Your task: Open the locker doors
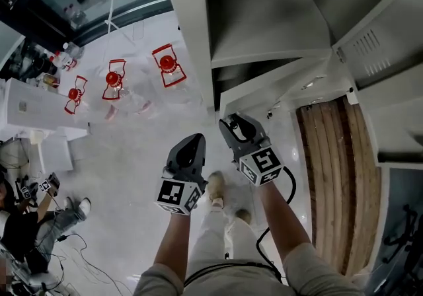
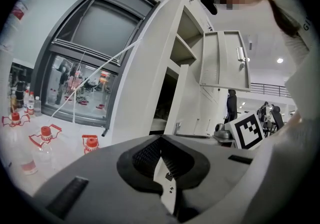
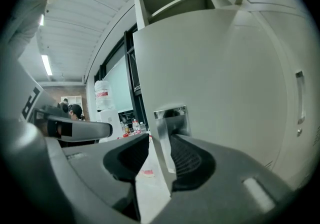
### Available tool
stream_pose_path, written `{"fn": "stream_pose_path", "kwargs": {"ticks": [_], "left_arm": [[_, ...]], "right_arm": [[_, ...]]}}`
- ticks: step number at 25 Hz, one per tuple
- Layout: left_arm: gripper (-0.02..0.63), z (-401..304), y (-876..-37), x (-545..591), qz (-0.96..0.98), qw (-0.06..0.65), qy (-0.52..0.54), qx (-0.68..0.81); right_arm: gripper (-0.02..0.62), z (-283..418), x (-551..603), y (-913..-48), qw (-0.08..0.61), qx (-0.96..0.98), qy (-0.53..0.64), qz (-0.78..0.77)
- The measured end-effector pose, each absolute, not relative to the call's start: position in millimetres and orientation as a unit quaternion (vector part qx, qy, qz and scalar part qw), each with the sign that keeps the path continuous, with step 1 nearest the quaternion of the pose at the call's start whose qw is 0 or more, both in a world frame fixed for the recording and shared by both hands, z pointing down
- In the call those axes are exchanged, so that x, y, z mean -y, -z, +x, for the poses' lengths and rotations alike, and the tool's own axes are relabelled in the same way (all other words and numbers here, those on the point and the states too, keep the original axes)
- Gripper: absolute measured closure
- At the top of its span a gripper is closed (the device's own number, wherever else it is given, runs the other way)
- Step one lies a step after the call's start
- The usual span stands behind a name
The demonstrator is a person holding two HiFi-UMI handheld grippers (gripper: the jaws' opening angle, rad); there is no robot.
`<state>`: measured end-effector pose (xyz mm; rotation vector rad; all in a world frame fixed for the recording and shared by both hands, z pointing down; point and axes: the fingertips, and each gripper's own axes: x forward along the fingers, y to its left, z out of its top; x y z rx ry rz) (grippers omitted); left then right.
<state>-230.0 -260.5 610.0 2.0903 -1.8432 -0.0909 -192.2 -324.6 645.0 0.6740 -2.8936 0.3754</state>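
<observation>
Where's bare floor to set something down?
Bare floor lies between the red-capped bottles and the left gripper. Crowded right of that: open locker doors, the right gripper and the person's feet. Cables clutter the lower left.

You're in what looks like a lab or test hall, not a home. A bank of white metal lockers (image 1: pixel 264 17) rises in front of you from a glossy pale floor (image 1: pixel 125 156). Big clear water bottles (image 1: pixel 168 63) with red caps stand in a loose row on it. Loose cables (image 1: pixel 84 248) trail past a seated person (image 1: pixel 23 228). A tall glass wall (image 2: pixel 80 75) shows more workspace behind it, and strip lights (image 3: pixel 46 65) line the ceiling.
</observation>
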Motion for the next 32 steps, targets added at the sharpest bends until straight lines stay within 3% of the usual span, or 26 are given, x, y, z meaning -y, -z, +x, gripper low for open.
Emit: {"fn": "stream_pose_path", "kwargs": {"ticks": [32], "left_arm": [[0.607, -76, -614, 181, 0.741, 0.172, 0.038, 0.648]], "right_arm": [[0.444, 2, 258, -645, 0.064, 0.964, -0.102, 0.236]]}}
